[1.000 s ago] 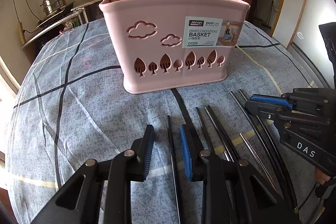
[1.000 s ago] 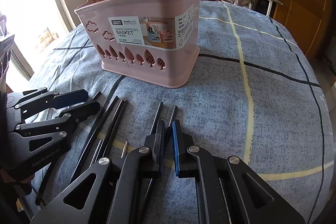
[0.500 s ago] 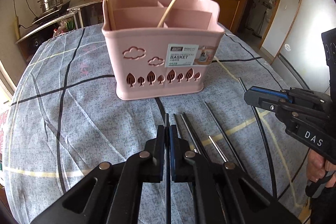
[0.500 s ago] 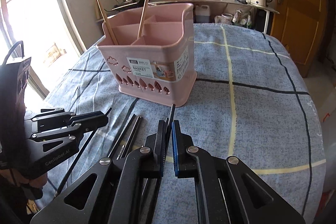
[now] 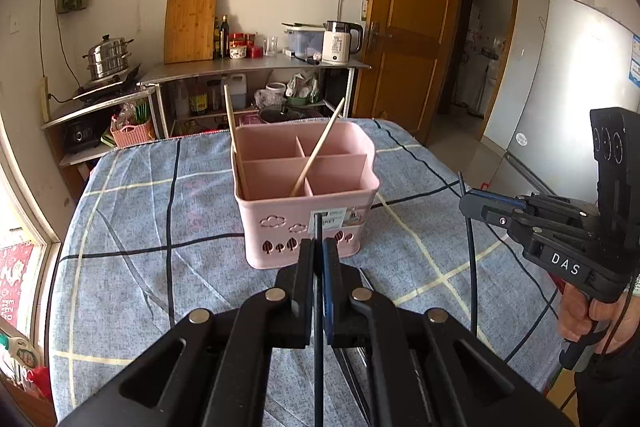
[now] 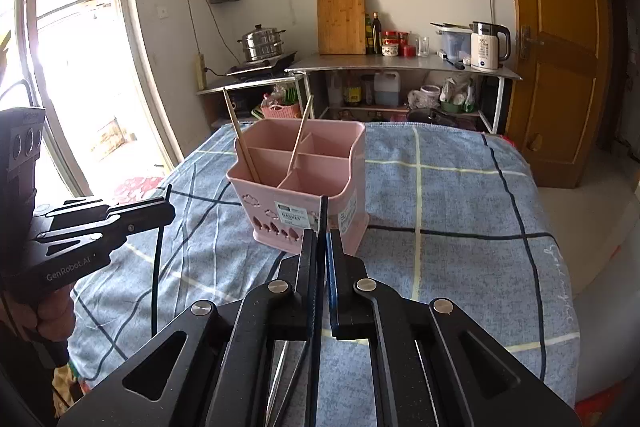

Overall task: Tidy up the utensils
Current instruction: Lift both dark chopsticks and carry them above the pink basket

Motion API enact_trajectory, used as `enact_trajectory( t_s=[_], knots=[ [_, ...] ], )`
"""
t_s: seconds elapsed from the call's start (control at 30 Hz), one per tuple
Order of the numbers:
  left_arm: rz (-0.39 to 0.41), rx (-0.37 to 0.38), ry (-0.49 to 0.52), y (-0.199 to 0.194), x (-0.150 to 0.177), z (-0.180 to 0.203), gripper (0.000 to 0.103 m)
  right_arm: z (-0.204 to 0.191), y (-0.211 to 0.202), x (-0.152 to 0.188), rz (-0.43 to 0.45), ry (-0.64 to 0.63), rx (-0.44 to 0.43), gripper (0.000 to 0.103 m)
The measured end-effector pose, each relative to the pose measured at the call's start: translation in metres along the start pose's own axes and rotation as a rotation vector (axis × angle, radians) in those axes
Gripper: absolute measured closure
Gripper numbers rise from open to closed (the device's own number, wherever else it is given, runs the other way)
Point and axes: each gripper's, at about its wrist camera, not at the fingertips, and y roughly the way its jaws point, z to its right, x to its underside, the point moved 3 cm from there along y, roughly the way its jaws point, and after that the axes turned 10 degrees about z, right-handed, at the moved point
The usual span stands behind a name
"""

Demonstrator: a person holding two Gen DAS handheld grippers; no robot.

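A pink divided basket (image 5: pixel 280 219) (image 6: pixel 352 163) stands on the blue checked tablecloth (image 5: pixel 160 211), with two wooden chopsticks (image 5: pixel 231 135) (image 6: pixel 301 137) leaning in its compartments. My left gripper (image 5: pixel 319 247) is shut on a black chopstick (image 5: pixel 318 347), raised above the cloth in front of the basket. My right gripper (image 6: pixel 323 239) is shut on another black chopstick (image 6: pixel 320 327) at about the same height. Each gripper also shows in the other's view: the right gripper (image 5: pixel 466 203) with its stick hanging down, the left gripper (image 6: pixel 168 211) likewise. Several chopsticks (image 6: pixel 286 367) still lie on the cloth below.
Behind the table are a steel shelf (image 5: pixel 256 65) with a kettle (image 5: pixel 340 41), a cutting board (image 5: pixel 190 27) and jars, and a steamer pot (image 5: pixel 108 57). A wooden door (image 5: pixel 412 39) and a fridge (image 5: pixel 580 87) are at the right. The table's rounded edge (image 6: pixel 576 307) drops off on the right.
The left jaws closed on a black chopstick that lay on the cloth. Both grippers then rose with their chopsticks, so the basket now looks smaller and lower, its compartments seen from above.
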Motion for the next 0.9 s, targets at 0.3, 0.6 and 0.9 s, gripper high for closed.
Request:
enact_trajectory(
  t_s=[0.3, 0.6, 0.9],
  knots=[
    [0.060, -0.002, -0.015, -0.018, -0.023, -0.010, 0.098, -0.004, -0.021, -0.022, 0.077, -0.020, -0.001, 0.098],
    [0.090, -0.001, -0.013, -0.026, -0.035, -0.012, 0.098, -0.003, -0.031, -0.034, 0.119, -0.035, 0.003, 0.098],
    [0.100, 0.005, -0.013, -0.032, -0.046, -0.012, 0.098, -0.003, -0.035, -0.040, 0.131, -0.044, 0.001, 0.098]
  ],
)
